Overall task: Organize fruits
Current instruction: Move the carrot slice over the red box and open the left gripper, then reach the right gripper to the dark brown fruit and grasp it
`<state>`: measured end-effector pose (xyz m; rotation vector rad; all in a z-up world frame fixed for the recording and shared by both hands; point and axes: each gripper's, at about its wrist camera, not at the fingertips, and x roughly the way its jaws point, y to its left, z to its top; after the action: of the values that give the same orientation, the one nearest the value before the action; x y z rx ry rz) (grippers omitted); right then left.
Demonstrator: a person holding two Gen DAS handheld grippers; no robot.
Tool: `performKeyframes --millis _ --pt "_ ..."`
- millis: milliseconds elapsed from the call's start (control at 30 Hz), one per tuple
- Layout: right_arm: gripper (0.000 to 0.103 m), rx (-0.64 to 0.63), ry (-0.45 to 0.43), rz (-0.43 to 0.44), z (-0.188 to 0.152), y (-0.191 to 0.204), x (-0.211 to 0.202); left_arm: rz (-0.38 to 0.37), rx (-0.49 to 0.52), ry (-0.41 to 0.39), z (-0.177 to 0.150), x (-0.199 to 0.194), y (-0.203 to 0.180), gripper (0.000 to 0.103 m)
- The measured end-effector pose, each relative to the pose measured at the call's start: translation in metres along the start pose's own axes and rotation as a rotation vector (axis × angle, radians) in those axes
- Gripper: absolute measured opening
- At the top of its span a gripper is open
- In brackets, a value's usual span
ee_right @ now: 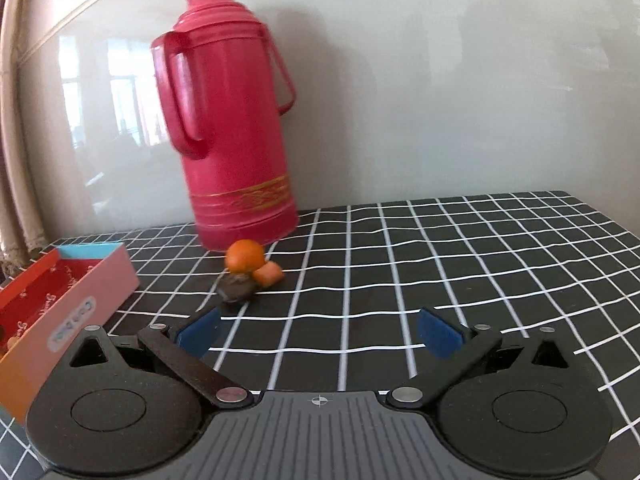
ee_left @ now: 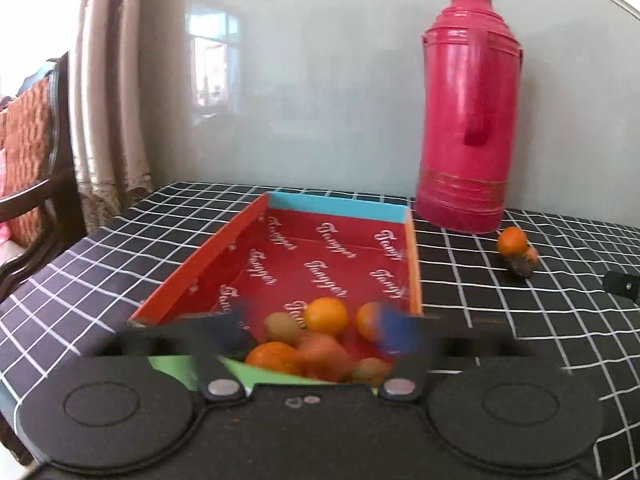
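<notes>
Right gripper (ee_right: 318, 334) wide, empty; orange (ee_right: 245, 256), dark fruit (ee_right: 237, 289) ahead-left may scatter if nudged. Left gripper (ee_left: 316, 330) wide over box (ee_left: 334, 204).

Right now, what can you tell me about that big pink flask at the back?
The flask is a tall, glossy pink-red vacuum bottle, seemingly plastic, with a ribbed neck and cap, a thick side handle, a thin bail handle and a gold band near its base. It stands upright on the checked tablecloth near the wall. Whether the orange before it touches is unclear.
</notes>
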<state>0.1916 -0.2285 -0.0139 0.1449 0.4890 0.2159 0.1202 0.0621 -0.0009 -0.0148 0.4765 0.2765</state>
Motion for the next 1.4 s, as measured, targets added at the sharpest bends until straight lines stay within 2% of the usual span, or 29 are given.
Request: performKeyframes --millis 100,233,667,867,1400 --pt "0.103 -0.014 -0.005 0.012 0.000 0.009 0.003 0.009 0.019 -0.037 0.002 -0.007 0.002 0.087" --pt "0.103 -0.030 0.001 0.019 -0.003 0.015 0.006 0.014 -0.004 -0.039 0.003 -0.005 0.004 0.088" --pt "0.103 -0.034 -0.011 0.005 -0.005 0.011 0.005 0.049 0.028 -0.078 0.001 -0.008 0.000 0.097" --pt "0.103 -0.053 -0.005 0.007 -0.004 0.015 0.008 0.073 0.052 -0.092 0.001 -0.009 0.001 0.097" --pt "0.103 -0.168 -0.017 0.023 0.008 0.057 0.044 0.165 -0.067 -0.091 0.006 -0.009 0.067 0.097"
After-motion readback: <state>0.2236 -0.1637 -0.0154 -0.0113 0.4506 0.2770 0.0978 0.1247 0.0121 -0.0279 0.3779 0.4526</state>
